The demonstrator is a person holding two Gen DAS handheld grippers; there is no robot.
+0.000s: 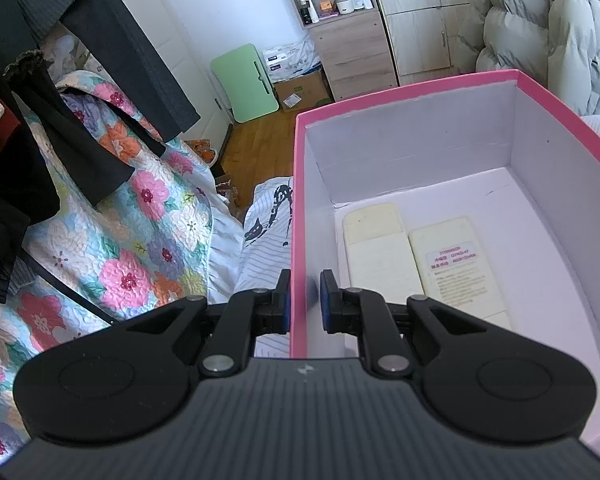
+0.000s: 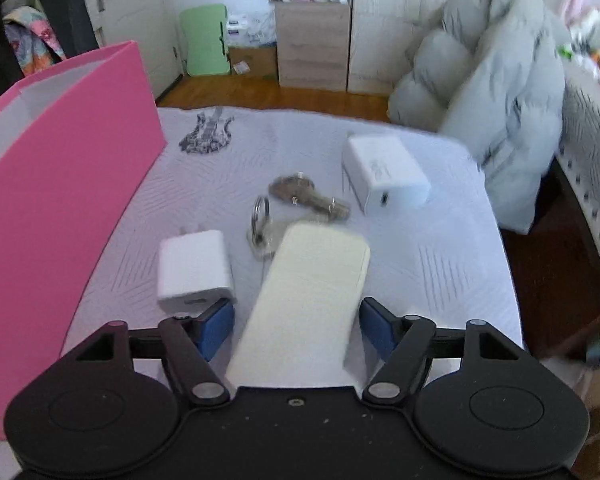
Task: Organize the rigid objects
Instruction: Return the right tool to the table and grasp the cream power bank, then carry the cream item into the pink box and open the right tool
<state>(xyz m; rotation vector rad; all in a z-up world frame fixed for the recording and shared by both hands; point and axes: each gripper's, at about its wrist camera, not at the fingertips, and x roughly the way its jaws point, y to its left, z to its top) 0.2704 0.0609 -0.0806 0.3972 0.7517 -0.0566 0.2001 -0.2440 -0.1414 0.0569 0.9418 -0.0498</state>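
Note:
A pink box (image 1: 412,88) with a white inside stands on the bed. My left gripper (image 1: 305,300) is shut on its near left wall, one pad on each side. Two cream remotes (image 1: 380,248) (image 1: 456,268) lie flat on the box floor. In the right wrist view the box (image 2: 60,200) rises at the left. My right gripper (image 2: 296,328) is open and straddles a third cream remote (image 2: 312,280) lying on the sheet, with a gap at each pad. A small white charger (image 2: 196,268) lies beside the left finger. Keys on a ring (image 2: 300,196) and a larger white adapter (image 2: 384,172) lie farther off.
The pale sheet (image 2: 440,272) ends at the bed's far and right edges, with wooden floor beyond. A grey puffy jacket (image 2: 492,100) hangs at the right. A floral quilt (image 1: 140,220) and dark clothes (image 1: 60,100) lie left of the box. A green folding table (image 1: 244,80) leans by the cabinet.

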